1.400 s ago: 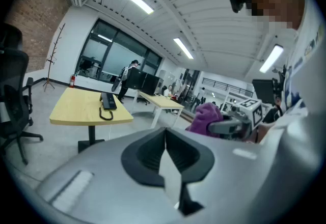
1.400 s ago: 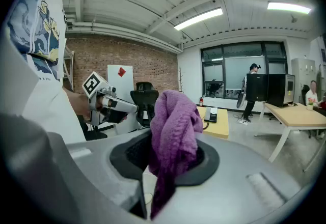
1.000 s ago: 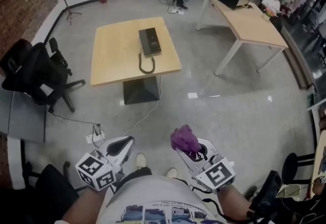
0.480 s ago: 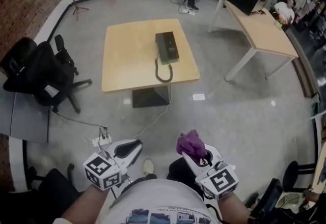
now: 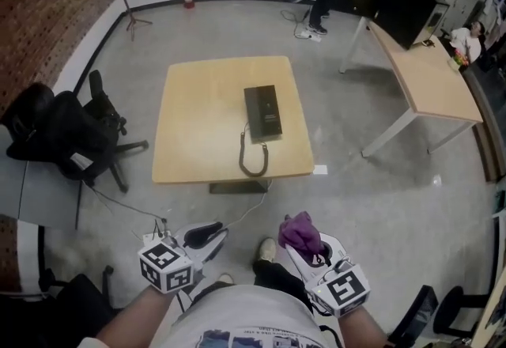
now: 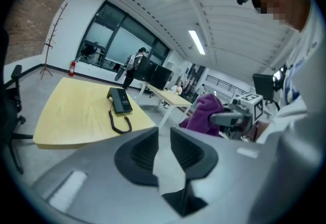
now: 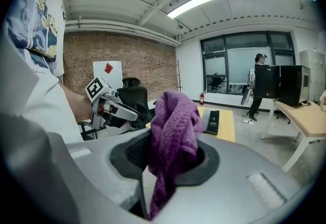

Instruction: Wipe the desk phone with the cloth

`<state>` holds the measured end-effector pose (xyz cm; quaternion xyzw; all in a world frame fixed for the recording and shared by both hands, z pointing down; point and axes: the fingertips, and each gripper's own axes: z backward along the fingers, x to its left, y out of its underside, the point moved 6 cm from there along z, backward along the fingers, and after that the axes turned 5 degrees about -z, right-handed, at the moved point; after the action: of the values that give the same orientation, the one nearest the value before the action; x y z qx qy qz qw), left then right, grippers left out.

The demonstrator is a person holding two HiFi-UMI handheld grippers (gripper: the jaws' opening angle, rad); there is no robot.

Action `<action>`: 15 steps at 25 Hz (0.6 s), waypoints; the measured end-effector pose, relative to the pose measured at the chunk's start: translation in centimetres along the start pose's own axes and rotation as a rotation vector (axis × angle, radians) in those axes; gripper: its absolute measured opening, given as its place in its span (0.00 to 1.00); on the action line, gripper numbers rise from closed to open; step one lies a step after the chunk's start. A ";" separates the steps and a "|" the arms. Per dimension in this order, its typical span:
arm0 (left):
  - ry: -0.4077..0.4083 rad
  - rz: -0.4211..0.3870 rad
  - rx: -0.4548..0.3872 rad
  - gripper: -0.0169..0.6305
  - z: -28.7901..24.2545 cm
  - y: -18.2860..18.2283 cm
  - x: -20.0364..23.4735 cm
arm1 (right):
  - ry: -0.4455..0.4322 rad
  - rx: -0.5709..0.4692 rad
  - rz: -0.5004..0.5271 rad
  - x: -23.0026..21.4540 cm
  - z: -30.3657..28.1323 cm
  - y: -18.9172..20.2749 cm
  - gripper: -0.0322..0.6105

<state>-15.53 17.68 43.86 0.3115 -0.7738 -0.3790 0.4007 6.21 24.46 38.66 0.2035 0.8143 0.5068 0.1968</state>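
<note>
In the head view, a square light-wood table fills the middle of the frame, with bare grey floor on all four sides. The flat black desk phone lies right of the table's centre, set in from the right edge. Its coiled black cord loops down close to the near edge. A black office chair stands at the left, apart from the table's left edge. A long light-wood desk angles across the upper right, with an open lane of floor between the two. At the bottom, the left gripper and right gripper hang over the floor, short of the table's near edge. The crumpled purple cloth sticks up out of the right one. In the left gripper view, the jaws have just been opening and stand slightly parted with nothing between them. The table and phone lie ahead at the left. In the right gripper view, the jaws are clenched on the cloth, which bulges above them and trails below. The phone shows small just right of the cloth, well beyond it.
</note>
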 end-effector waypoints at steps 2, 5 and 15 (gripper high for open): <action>-0.021 0.023 -0.004 0.13 -1.8 -1.8 1.5 | -0.025 -0.020 0.019 -2.7 -1.0 -1.4 0.22; -0.037 0.078 -0.021 0.13 -4.1 -4.0 3.8 | -0.051 -0.034 0.022 -6.1 -2.1 -2.7 0.22; -0.007 0.220 0.015 0.27 -11.8 -6.8 13.9 | -0.070 0.009 -0.041 -11.6 -6.6 -2.6 0.22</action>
<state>-10.93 -0.77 48.14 0.2264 -0.8076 -0.3277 0.4349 12.14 12.32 40.36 0.2056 0.8131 0.4914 0.2347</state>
